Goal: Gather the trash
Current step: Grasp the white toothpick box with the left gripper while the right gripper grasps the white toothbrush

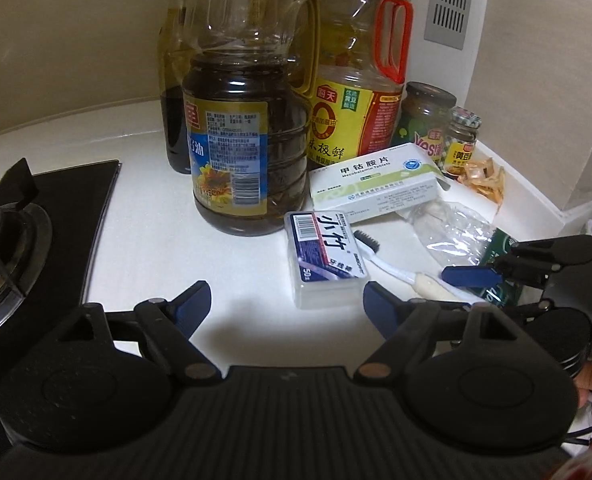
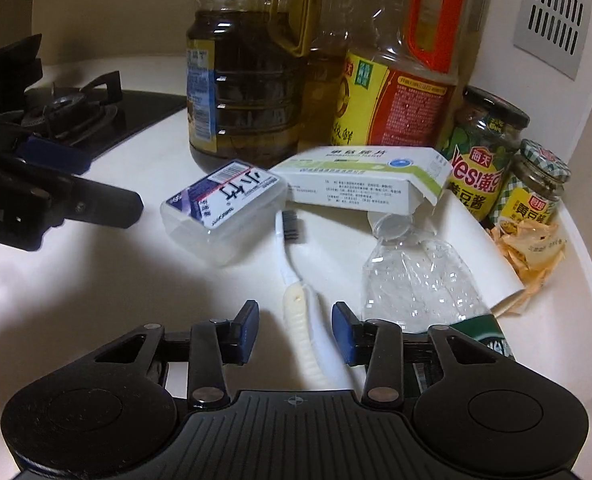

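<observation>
Straddling the handle of a toothbrush (image 2: 296, 276), the right gripper (image 2: 293, 334) had its jaws part-way spread, one pad on each side and neither touching it that I could see; it looked lined up to take the brush as trash. The brush lay flat on the white table (image 2: 135, 280), bristles toward a medicine box (image 2: 360, 184), between a floss box (image 2: 223, 208) and a crushed plastic bottle (image 2: 420, 280). The left gripper (image 1: 285, 306) hung spread wide and empty, just short of the floss box (image 1: 324, 256), likely its own target. Oil bottles (image 1: 247, 120) and jars (image 1: 426, 120) stood upright against the wall, looking like things to keep. A crumpled wrapper (image 2: 532, 248) sat in the corner.
</observation>
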A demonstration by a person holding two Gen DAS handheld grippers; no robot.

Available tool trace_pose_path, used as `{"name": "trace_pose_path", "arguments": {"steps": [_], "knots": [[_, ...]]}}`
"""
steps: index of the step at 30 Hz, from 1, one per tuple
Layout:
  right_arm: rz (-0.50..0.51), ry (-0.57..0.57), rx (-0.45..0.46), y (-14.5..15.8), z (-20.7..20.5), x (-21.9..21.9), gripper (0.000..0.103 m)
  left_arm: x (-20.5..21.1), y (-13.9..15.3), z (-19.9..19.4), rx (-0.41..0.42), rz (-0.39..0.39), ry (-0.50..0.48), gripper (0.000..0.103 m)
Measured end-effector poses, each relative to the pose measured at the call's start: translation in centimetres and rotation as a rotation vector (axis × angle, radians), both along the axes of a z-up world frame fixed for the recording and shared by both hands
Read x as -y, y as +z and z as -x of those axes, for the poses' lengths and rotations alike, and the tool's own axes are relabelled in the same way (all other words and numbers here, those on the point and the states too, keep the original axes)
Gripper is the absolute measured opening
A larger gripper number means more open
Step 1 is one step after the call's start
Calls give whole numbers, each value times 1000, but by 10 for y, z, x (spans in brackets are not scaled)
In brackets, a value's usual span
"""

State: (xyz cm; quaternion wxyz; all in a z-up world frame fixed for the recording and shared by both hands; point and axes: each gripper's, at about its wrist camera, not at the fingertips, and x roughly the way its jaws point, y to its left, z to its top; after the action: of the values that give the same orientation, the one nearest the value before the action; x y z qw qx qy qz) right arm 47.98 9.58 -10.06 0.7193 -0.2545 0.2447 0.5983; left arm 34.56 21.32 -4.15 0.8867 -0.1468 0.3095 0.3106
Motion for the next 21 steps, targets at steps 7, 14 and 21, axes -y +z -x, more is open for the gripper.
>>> {"name": "trace_pose_path", "arguments": {"steps": [7, 14, 21], "knots": [[-1, -17, -16, 2, 4, -1, 21, -8, -5, -15, 4, 9, -14, 81], [-39, -48, -19, 10, 25, 27, 21, -10, -13, -39, -1, -1, -23, 82], [-77, -121, -31, 18, 30, 60, 21, -12, -30, -68, -64, -31, -33, 78]]}}
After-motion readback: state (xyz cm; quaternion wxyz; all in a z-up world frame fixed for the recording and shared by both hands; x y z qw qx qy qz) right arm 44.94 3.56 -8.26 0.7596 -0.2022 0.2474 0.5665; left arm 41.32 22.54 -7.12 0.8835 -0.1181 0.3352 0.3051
